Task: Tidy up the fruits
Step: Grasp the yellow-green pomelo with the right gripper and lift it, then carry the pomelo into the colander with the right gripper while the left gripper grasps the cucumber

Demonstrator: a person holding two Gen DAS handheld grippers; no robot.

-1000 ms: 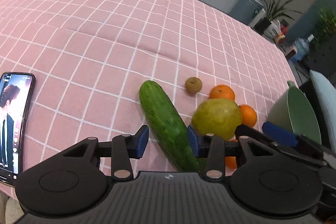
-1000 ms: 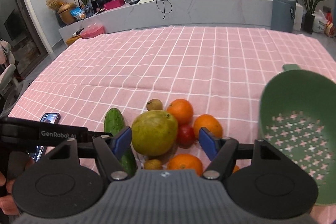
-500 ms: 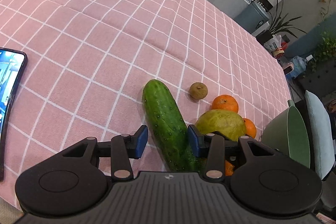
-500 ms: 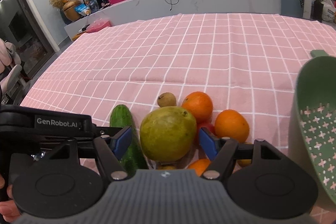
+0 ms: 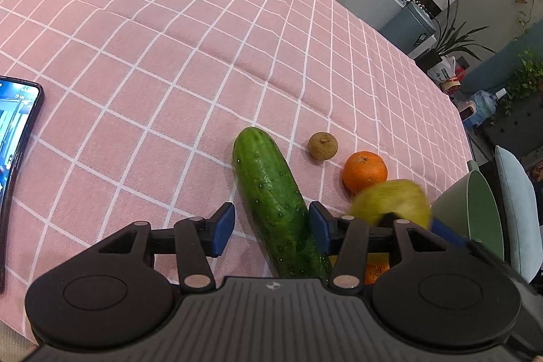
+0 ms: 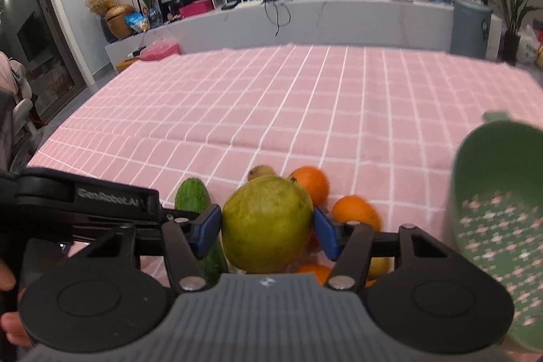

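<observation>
The right gripper (image 6: pixel 267 224) clasps the large yellow-green pear (image 6: pixel 267 223) above the pink checked tablecloth (image 6: pixel 305 111). The left gripper (image 5: pixel 271 228), spread wide, straddles the dark green cucumber (image 5: pixel 276 206) near the cloth's front edge.

Yellow-green pear (image 6: pixel 268 223) lifted above oranges (image 6: pixel 310 184); dark cucumber (image 5: pixel 278 209) flat on cloth, small brown fruit (image 5: pixel 322 145) beside.

Left wrist view: cucumber (image 5: pixel 275 206) at lower centre on the tablecloth (image 5: pixel 169 56); longan (image 5: pixel 322 145) to its right, orange (image 5: pixel 364 171) further right, colander (image 5: pixel 482 209) at right edge, phone (image 5: pixel 15 138) at left edge.
</observation>
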